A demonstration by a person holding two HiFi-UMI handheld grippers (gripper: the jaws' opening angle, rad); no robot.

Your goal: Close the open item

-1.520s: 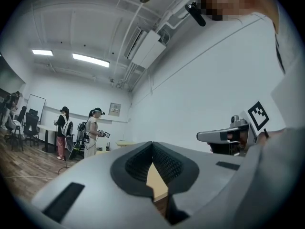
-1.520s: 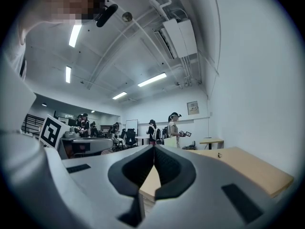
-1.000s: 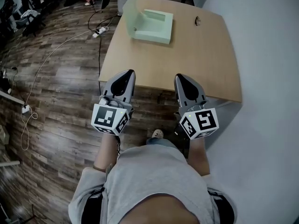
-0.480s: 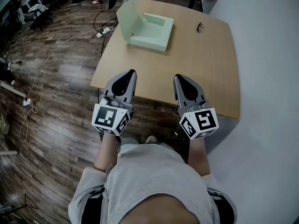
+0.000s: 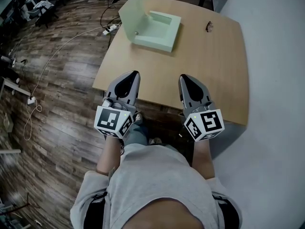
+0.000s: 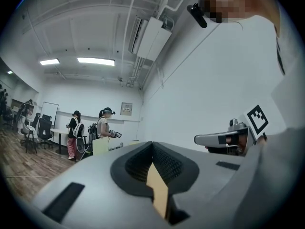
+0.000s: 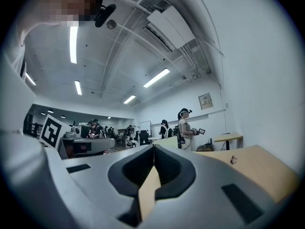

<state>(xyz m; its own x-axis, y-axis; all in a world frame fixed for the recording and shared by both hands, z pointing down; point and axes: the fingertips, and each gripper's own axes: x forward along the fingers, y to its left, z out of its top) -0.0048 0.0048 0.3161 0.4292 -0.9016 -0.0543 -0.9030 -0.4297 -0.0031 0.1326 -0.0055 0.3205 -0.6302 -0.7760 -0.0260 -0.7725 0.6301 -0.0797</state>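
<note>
A pale green box [image 5: 159,30] lies open at the far left of the wooden table [image 5: 200,66], its lid [image 5: 129,13] standing upright on the left side. My left gripper [image 5: 129,75] and right gripper [image 5: 186,78] hover side by side over the table's near edge, well short of the box. Both are shut with nothing between the jaws. In the left gripper view the box [image 6: 107,144] shows far ahead, above the shut left gripper [image 6: 152,144]. The right gripper view has the shut right gripper [image 7: 153,149] and the lid's edge [image 7: 164,142] beyond it.
A small dark object [image 5: 208,26] lies on the table's far right. Cables and a power strip [image 5: 110,29] run over the wooden floor at the left. A white wall borders the table's right side. Several people stand at desks in the background of both gripper views.
The table and box have shifted slightly in the head view as the person moved. Both grippers keep the same pose and stay shut.
</note>
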